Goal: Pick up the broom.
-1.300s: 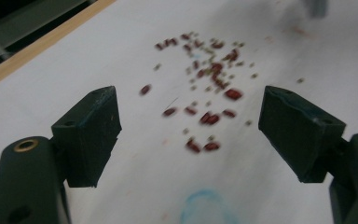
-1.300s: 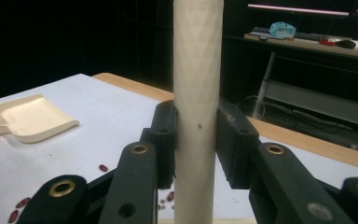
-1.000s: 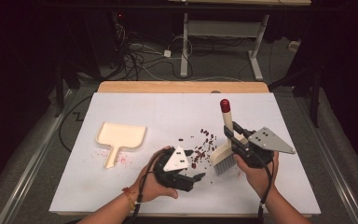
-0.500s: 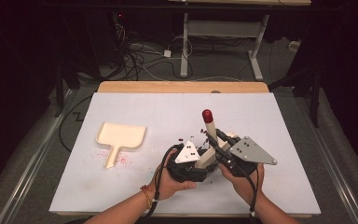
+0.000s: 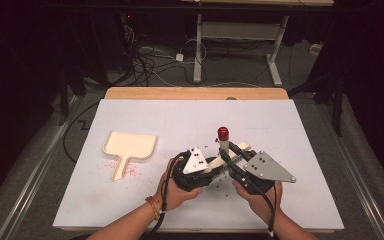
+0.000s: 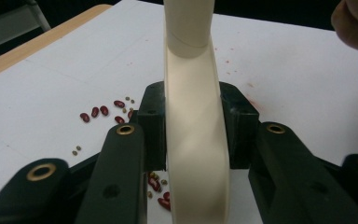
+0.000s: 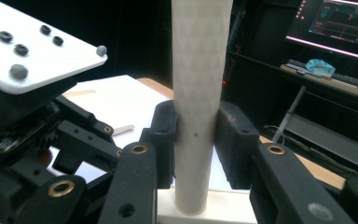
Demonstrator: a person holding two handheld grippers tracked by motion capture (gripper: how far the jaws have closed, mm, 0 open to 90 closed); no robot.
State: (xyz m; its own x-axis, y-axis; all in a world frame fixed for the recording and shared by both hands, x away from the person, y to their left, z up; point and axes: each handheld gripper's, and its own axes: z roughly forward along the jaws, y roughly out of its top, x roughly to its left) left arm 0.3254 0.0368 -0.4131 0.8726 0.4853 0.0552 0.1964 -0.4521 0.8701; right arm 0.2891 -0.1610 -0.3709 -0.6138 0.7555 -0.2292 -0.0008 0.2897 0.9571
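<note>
A cream brush (image 5: 224,146) with a red-tipped handle stands nearly upright near the table's front middle. My right gripper (image 5: 231,156) is shut on its round handle (image 7: 198,93). From the left, my left gripper (image 5: 209,167) grips the brush's curved lower neck (image 6: 193,121). Its jaws have just been closing and now press on that neck from both sides. Red beans (image 6: 98,112) lie scattered on the white table under and beside the brush. A cream dustpan (image 5: 130,146) lies flat to the left, apart from both grippers.
Pink specks (image 5: 130,171) dot the white tabletop (image 5: 300,150) by the dustpan's handle. A wooden strip (image 5: 195,93) runs along the table's far edge, with cables and desk legs on the floor beyond it. A lit monitor (image 7: 340,18) stands off to the side.
The right gripper carried the brush left, towards the left gripper, and over the beans. The left gripper's jaws went from open to shut on the brush's neck.
</note>
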